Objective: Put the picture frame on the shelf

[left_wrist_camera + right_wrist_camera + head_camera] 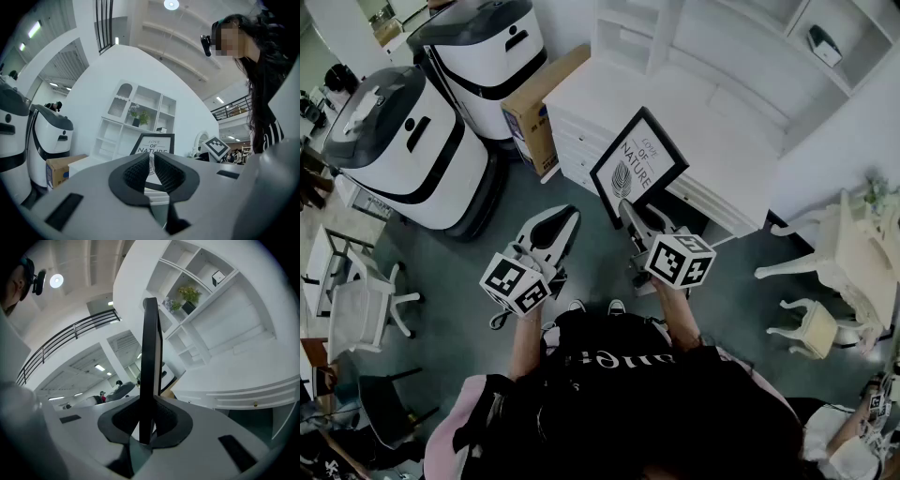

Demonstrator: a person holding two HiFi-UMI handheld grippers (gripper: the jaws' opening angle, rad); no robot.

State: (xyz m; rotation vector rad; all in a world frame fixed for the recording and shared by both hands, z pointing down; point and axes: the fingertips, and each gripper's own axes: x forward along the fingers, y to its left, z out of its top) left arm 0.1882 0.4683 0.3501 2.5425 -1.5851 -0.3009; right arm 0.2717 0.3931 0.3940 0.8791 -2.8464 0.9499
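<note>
A black picture frame (637,164) with a white leaf print hangs tilted in front of the white cabinet top (661,108). My right gripper (626,210) is shut on the frame's lower edge. In the right gripper view the frame (151,357) stands edge-on between the pads of that gripper (149,420). The white shelf unit (741,56) rises behind the cabinet and also appears as the shelf unit (211,310) in that view. My left gripper (565,223) hovers left of the frame, shut and holding nothing. In its own view the left gripper (151,161) points at the frame (154,143).
Two large white-and-black machines (403,150) stand at the left, with a cardboard box (539,108) against the cabinet. A white chair (844,262) and a stool (811,328) are at the right. A potted plant (190,298) and a small box (218,276) occupy upper shelves.
</note>
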